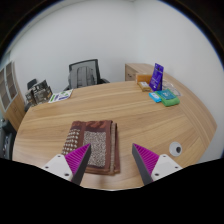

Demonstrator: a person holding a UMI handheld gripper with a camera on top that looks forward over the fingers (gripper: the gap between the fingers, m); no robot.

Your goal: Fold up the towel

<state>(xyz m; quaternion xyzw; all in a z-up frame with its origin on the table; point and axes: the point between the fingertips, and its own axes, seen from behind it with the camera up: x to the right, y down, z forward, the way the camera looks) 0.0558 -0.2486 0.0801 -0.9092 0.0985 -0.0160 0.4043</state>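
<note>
I hold the gripper (112, 160) above the wooden table (130, 110), fingers spread wide with nothing between them. The brown towel (93, 140) lies folded on the table at eleven o'clock, its near edge behind my left finger's pad (78, 157). A chair (86, 73) stands beyond at twelve.

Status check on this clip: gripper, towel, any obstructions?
Gripper open, holding nothing. Brown patterned folded towel flat on round wooden table, just ahead of left finger. Small white roll off right; nothing blocking.
</note>
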